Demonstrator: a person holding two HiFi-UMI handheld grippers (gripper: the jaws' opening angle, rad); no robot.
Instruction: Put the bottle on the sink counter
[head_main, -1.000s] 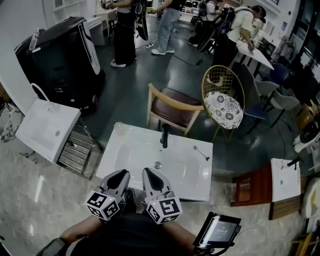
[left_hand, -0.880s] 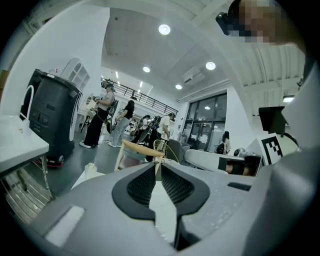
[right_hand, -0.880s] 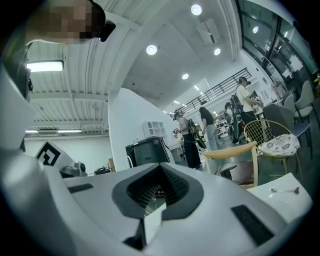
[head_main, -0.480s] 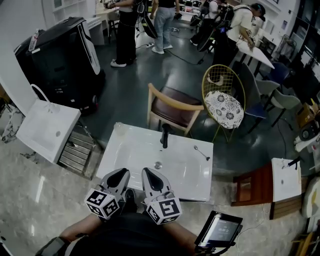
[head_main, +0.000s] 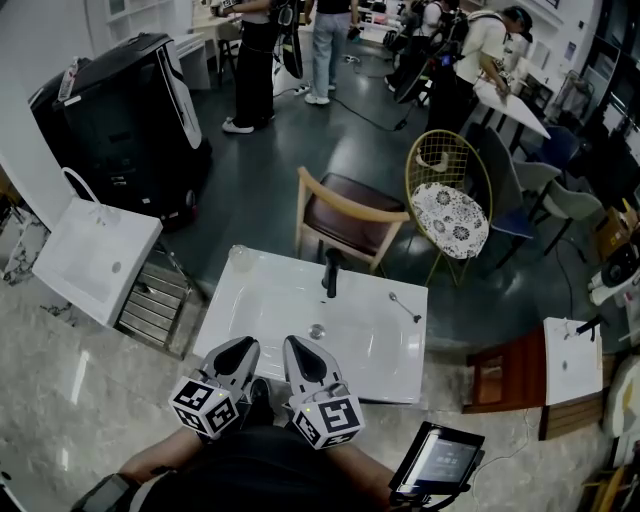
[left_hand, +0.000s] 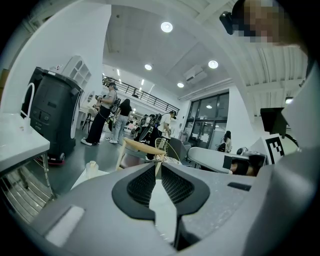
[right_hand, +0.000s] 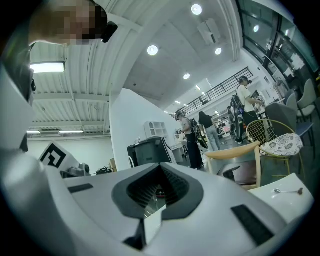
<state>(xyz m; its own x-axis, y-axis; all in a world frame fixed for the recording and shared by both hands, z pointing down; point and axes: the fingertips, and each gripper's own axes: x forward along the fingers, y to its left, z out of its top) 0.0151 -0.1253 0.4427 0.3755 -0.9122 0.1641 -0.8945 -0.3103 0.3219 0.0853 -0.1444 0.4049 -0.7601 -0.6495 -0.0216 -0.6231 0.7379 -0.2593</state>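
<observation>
A white sink counter (head_main: 270, 290) lies just ahead of me, with a black faucet (head_main: 329, 272) at its far edge and a drain (head_main: 317, 329) in the basin. A small pale bottle (head_main: 238, 256) stands on the counter's far left corner; in the left gripper view the bottle (left_hand: 91, 167) shows low at the left. My left gripper (head_main: 245, 347) and right gripper (head_main: 293, 345) hover side by side over the near edge, both shut and holding nothing. The left gripper (left_hand: 157, 162) and the right gripper (right_hand: 161, 165) each have their tips meeting.
A spoon (head_main: 403, 305) lies on the counter's right side. Behind the sink stand a wooden chair (head_main: 345, 215) and a gold wire chair (head_main: 448, 195). Another white sink (head_main: 95, 255) and a black machine (head_main: 120, 120) are at the left. A tablet (head_main: 437, 462) sits near right; people stand far back.
Both grippers have stayed where they were. Only the people at the back of the room have shifted a little.
</observation>
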